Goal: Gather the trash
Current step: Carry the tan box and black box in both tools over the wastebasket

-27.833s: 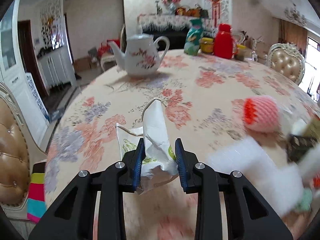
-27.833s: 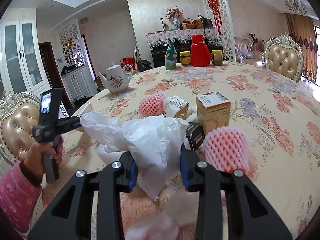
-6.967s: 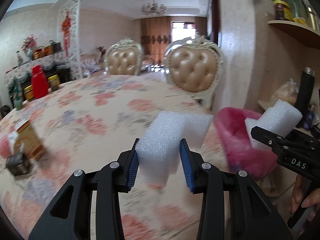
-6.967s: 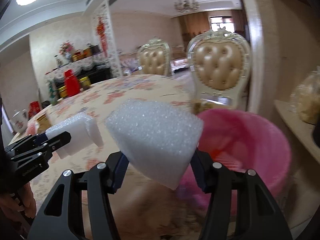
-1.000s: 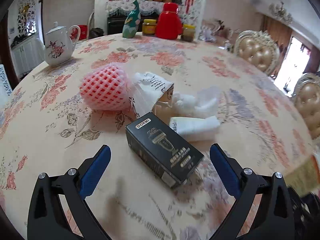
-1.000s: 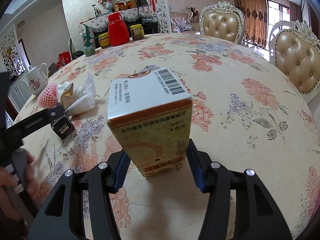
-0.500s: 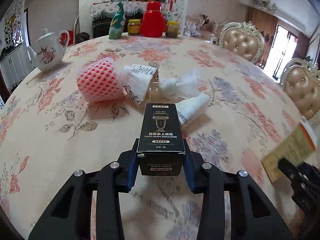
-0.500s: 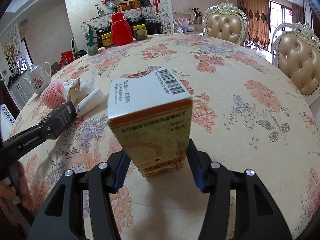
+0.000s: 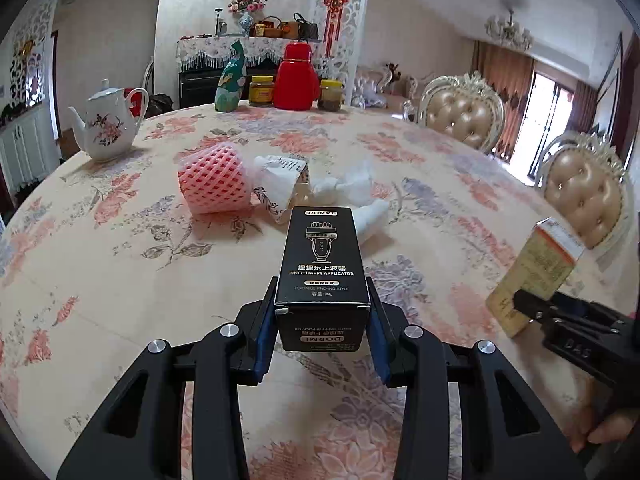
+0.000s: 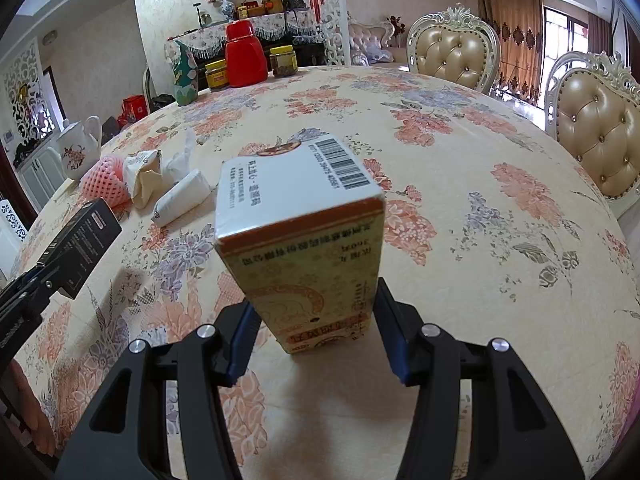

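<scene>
My left gripper is shut on a black box with white print, held above the floral tablecloth. My right gripper is shut on a yellow and orange carton with a barcode on top. That carton also shows at the right of the left wrist view, and the black box at the left of the right wrist view. On the table lie a pink foam net, a crumpled paper bag and white tissue wads.
A white teapot stands at the table's far left. A red flask, jars and a green bottle stand at the far edge. Padded chairs ring the right side. A person's hand holds the right gripper.
My left gripper closed on the black box and lifted it off the table, moving back from the pile. The right gripper kept still with the carton.
</scene>
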### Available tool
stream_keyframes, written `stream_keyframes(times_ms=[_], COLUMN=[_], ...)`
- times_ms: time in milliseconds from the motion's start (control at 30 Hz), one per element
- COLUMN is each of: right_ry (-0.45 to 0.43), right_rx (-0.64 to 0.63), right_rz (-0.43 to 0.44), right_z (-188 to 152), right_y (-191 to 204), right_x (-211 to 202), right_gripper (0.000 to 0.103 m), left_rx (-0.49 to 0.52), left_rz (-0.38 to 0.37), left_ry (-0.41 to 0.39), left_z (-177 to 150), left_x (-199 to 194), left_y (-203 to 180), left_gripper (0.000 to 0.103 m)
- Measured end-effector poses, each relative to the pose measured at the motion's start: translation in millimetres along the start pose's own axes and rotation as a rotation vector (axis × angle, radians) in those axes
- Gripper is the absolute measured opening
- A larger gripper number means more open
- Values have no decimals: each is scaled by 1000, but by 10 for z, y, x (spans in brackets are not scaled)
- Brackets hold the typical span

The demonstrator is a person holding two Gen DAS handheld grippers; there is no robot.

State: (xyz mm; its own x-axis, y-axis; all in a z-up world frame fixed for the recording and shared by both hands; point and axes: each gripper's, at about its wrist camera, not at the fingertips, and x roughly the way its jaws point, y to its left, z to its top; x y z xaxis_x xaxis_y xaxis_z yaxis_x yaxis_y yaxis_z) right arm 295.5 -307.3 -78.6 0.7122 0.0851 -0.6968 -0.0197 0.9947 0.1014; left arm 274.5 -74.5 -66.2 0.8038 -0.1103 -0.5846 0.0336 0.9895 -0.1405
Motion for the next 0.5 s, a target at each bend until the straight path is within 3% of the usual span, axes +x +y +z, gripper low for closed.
stream_keyframes(times_ms=[233,500], right_ry=[-40,-111], right_rx=[-4,12], right_rz=[11,61], right_z=[-6,-127], right_y=[-1,29], right_x=[-79,-636], right_gripper=[53,53], left_rx=[-12,25], left_rz=[-13,-26], left_ry=[-43,-112], left_z=[-34,-140], left_x=[-167,-550], left_y=[-8,-79], left_gripper=[38,38])
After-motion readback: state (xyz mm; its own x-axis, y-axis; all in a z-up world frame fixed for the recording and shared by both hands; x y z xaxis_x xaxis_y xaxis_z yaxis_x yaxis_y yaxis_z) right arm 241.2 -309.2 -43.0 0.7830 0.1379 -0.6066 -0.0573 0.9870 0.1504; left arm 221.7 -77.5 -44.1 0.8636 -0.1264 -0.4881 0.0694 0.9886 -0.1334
